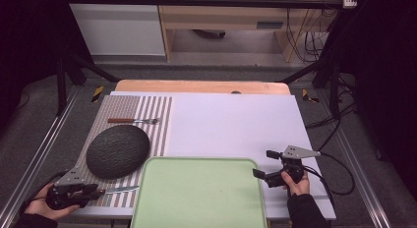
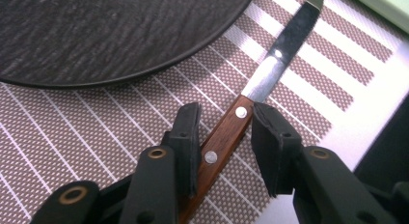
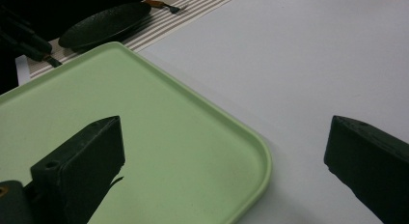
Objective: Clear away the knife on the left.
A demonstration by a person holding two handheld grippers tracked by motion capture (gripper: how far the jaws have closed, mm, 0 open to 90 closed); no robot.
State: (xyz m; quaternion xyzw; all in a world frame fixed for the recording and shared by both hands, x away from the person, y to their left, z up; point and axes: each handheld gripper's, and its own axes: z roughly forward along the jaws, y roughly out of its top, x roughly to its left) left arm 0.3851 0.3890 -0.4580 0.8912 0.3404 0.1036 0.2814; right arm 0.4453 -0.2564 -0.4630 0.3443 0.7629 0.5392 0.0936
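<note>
Left gripper view — jaws straddling knife handle (image 2: 223,139), high view — fork (image 1: 134,121) beyond plate (image 1: 118,151)

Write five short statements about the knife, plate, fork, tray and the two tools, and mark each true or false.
1. The wooden-handled knife lies between the left tool's jaws. True.
2. The round dark textured plate sits on the pale green tray. False: it sits on the striped placemat.
3. The wooden-handled fork lies beyond the plate. True.
4. The right tool grips the fork. False: its jaws stand open and hold nothing.
5. The tray holds cutlery. False: nothing lies on it.
</note>
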